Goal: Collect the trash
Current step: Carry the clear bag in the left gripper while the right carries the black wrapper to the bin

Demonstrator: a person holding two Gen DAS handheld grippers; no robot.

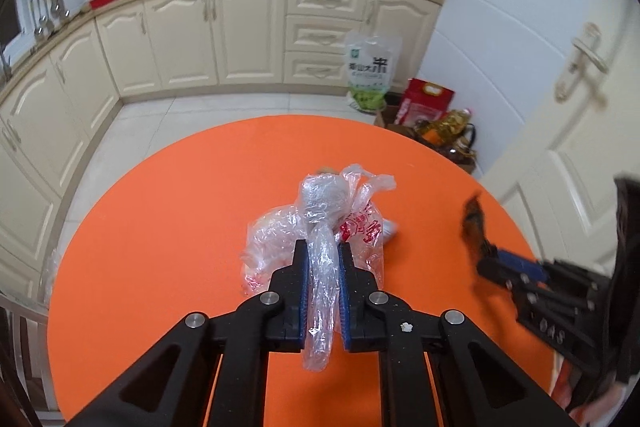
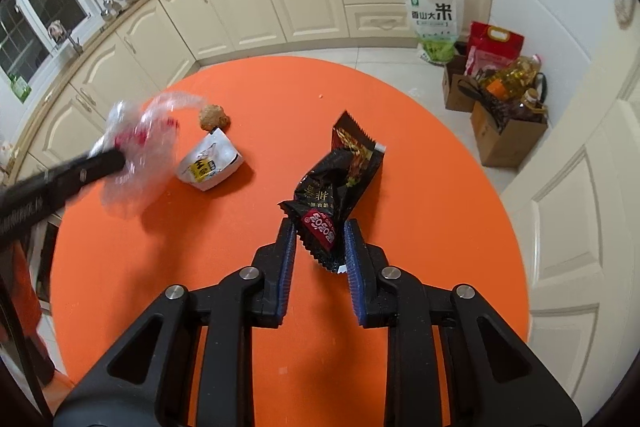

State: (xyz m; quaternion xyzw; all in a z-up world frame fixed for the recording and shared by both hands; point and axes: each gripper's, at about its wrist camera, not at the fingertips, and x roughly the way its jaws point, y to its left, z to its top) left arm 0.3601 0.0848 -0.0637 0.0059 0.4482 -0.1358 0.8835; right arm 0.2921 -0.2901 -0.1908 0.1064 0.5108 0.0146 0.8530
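Observation:
A crumpled clear plastic bag (image 1: 320, 203) with red print is pinched between the blue pads of my left gripper (image 1: 323, 251), which is shut on it above the round orange table (image 1: 160, 227). The right wrist view shows that bag (image 2: 140, 139) blurred at the left gripper (image 2: 116, 159). My right gripper (image 2: 320, 231) is shut on the lower end of a black snack wrapper (image 2: 340, 179); the wrapper (image 1: 474, 223) sticks up from the right gripper (image 1: 496, 267). A white packet (image 2: 208, 167) and a brown crumbly lump (image 2: 214, 117) lie on the table (image 2: 420, 187).
Cream kitchen cabinets (image 1: 240, 35) curve round the far side. A rice bag (image 2: 434, 19), a red bag (image 2: 494, 43) and cardboard boxes with an oil bottle (image 2: 516, 79) stand on the floor by the white door (image 2: 580, 207) at the right.

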